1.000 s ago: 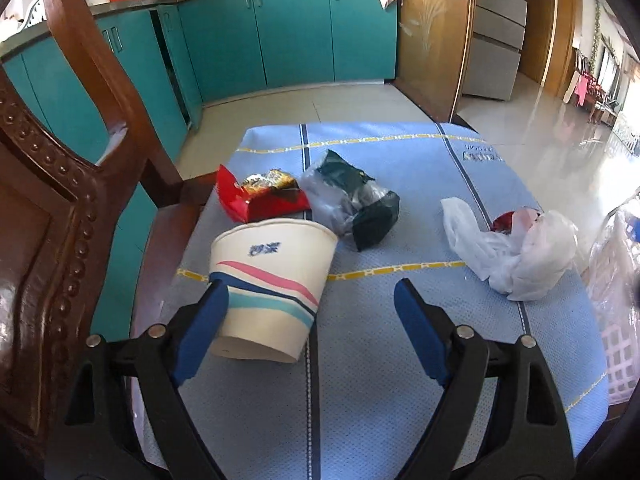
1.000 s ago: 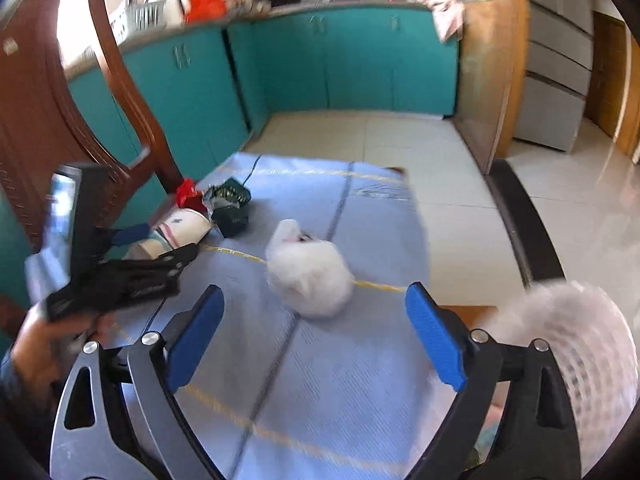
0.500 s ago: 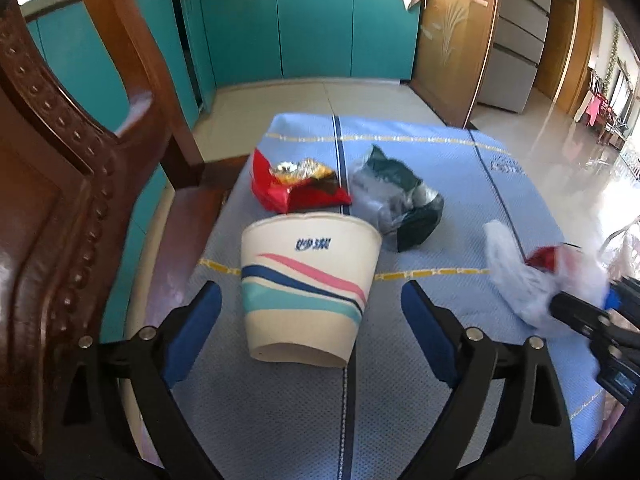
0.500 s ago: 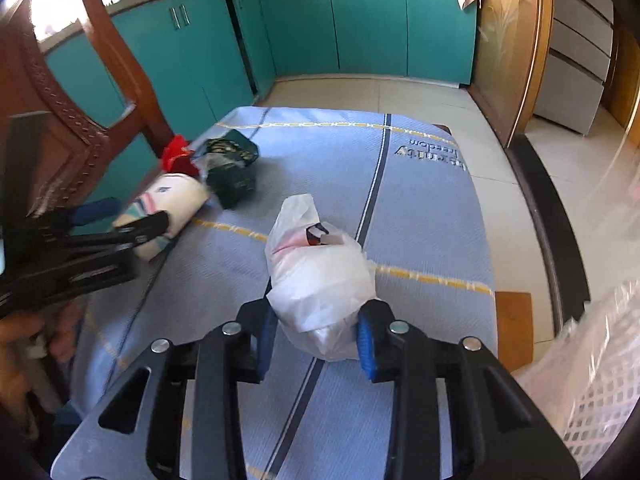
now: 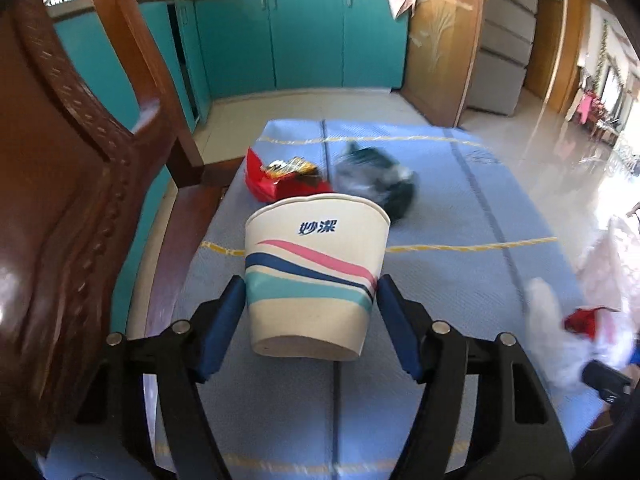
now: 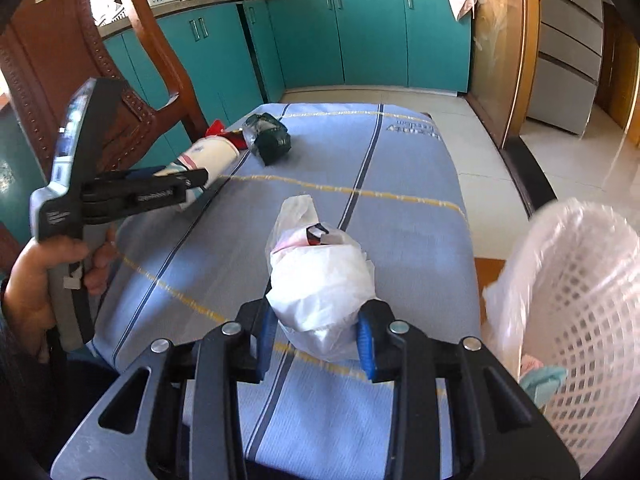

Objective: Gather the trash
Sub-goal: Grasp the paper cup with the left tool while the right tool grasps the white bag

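Gripping: right gripper (image 6: 318, 330) clamps the white bag (image 6: 320, 280) between its fingers
Left gripper (image 5: 310, 312): pads touch both sides of the paper cup (image 5: 316, 276) lying on the blue cloth (image 5: 460, 208)
Beyond the cup: red wrapper (image 5: 280, 182), dark bag (image 5: 380, 188), blurred
Right of right fingers: white basket (image 6: 584, 320), cut off by the frame edge
Left: wooden chair (image 5: 72, 184)

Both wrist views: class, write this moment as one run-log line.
left gripper: shut on paper cup | right gripper: shut on white plastic bag | white mesh basket: right of bag | red wrapper: on mat
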{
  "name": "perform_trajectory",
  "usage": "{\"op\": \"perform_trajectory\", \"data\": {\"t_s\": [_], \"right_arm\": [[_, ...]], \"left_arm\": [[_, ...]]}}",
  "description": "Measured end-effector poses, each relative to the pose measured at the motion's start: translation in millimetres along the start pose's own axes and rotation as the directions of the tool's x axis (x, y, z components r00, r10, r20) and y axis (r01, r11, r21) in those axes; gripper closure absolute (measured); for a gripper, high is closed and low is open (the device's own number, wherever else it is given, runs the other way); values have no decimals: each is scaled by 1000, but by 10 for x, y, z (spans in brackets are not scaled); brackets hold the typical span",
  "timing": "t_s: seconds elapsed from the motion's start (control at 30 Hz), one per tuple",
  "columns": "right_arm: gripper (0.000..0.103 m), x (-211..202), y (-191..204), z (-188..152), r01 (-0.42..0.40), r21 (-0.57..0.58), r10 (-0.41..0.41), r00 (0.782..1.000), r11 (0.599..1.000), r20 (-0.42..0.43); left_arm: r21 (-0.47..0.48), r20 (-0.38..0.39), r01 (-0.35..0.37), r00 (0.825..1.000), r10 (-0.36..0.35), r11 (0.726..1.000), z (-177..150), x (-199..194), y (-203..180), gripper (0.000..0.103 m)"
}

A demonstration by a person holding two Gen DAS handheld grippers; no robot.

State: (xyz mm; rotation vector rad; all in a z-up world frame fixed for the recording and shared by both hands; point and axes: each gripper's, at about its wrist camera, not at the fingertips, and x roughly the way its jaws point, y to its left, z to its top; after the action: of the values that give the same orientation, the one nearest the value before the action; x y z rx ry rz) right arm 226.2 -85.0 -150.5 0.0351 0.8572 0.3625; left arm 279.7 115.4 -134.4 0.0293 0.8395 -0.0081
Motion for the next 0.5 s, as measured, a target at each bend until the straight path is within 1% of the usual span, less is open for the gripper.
{"op": "perform_trajectory", "data": {"t_s": [0.07,0.13,0.2,0.27,0.3,0.4,0.5], "right_arm": [[69,-49,-17,-67,-8,15,8,1000,1000,-2],[69,-87,-37,-118,-20,31,21,1000,999,-9],[68,-112,-46,-155,-31,46,32,999,998,-17],[66,-121,-37,-181,-28,46,29,999,999,-23],[66,-115,-24,-188,-23,42,25,999,999,-25],[61,-80,14,-202,-4,35,5,999,999,-36],[52,-102,36,-198,-2,45,4,1000,999,-30]], "left_arm": [[-7,26,40,999,-40,999,-120,-207,-54,35],[12,39,46,998,-46,999,-270,-359,-131,35],[20,28,40,999,-40,999,-391,-431,-194,34],[7,31,69,997,-69,998,-451,-492,-221,34],[11,26,78,997,-78,997,-466,-495,-226,34],[41,-5,51,999,-51,998,-474,-418,-292,34],[34,-16,66,998,-66,997,-481,-392,-261,34]]}}
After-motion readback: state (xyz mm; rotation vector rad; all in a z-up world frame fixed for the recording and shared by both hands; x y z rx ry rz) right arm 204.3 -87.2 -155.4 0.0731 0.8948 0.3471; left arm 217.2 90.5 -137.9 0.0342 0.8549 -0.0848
